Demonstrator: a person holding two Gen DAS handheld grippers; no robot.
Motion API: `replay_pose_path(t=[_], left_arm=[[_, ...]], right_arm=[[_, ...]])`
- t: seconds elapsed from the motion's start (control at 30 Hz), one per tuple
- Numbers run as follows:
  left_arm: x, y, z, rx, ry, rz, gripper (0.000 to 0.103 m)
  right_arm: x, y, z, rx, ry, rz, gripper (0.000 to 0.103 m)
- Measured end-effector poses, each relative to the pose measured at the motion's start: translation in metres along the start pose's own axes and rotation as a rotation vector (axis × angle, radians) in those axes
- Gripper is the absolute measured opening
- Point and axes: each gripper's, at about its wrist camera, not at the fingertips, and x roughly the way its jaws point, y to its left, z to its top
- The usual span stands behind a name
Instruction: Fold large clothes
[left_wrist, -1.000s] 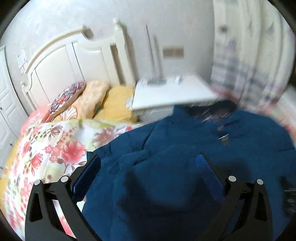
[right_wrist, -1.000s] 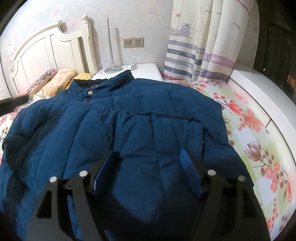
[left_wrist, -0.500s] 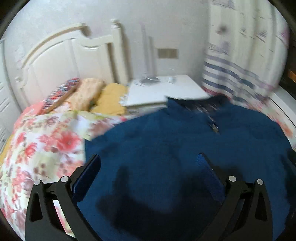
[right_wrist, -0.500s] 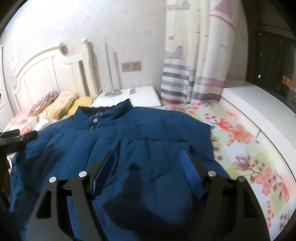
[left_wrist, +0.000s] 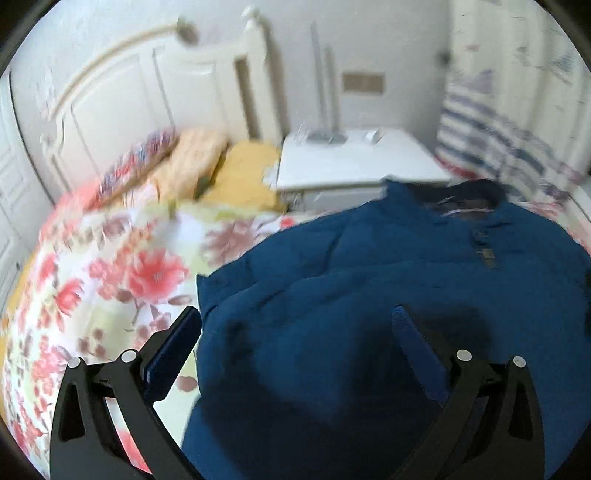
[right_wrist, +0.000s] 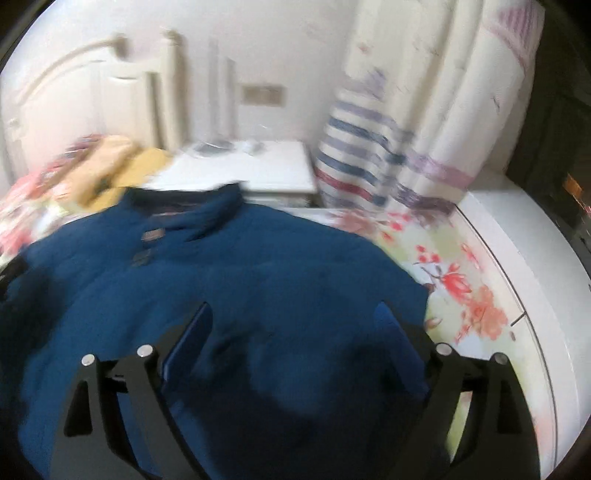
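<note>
A large dark blue padded jacket (left_wrist: 369, 295) lies front up on the flowered bedspread, its collar (right_wrist: 192, 206) toward the nightstand. My left gripper (left_wrist: 295, 332) hovers open over the jacket's left edge, nothing between its fingers. Above the jacket's right side, my right gripper (right_wrist: 291, 325) has its jaws opening wide, and nothing is held between them. Both views are blurred by motion.
The flowered bedspread (left_wrist: 110, 280) shows to the left and right (right_wrist: 461, 280) of the jacket. Pillows (left_wrist: 192, 166) lie against a white headboard (left_wrist: 122, 110). A white nightstand (left_wrist: 354, 162) stands behind the collar, a striped curtain (right_wrist: 388, 147) and a white ledge (right_wrist: 517, 258) to the right.
Both grippers pulled back and away from the jacket, so more of the wall and nightstand shows. The right gripper's fingers have spread wider. The jacket lies flatter, its sleeve folds smoothed.
</note>
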Motion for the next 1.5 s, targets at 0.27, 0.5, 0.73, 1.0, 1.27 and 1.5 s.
replay_pose_path(t=[0.27, 0.5, 0.73, 1.0, 1.27, 1.5], left_arm=[[0.036, 0.017, -0.016, -0.07, 0.04, -0.107, 0.099], [0.008, 0.014, -0.019, -0.091, 0.013, -0.016, 0.099], [-0.069, -0.055, -0.054, 0.073, -0.098, -0.124, 0.099], [-0.053, -0.091, -0.079, 0.161, -0.005, -0.047, 0.099], [-0.064, -0.086, -0.111, 0.182, -0.052, -0.028, 0.099], [-0.063, -0.081, -0.113, 0.162, -0.054, -0.046, 0.099]], right_arm=[[0.059, -0.028, -0.001, 0.081, 0.159, 0.136, 0.101], [0.037, -0.027, -0.003, 0.086, 0.147, 0.08, 0.094], [-0.068, 0.038, -0.056, -0.131, -0.06, 0.139, 0.1], [-0.058, 0.048, -0.082, -0.188, 0.033, 0.094, 0.1], [-0.049, 0.014, -0.111, -0.101, 0.085, 0.148, 0.101], [-0.087, 0.03, -0.115, -0.117, -0.019, 0.085, 0.1]])
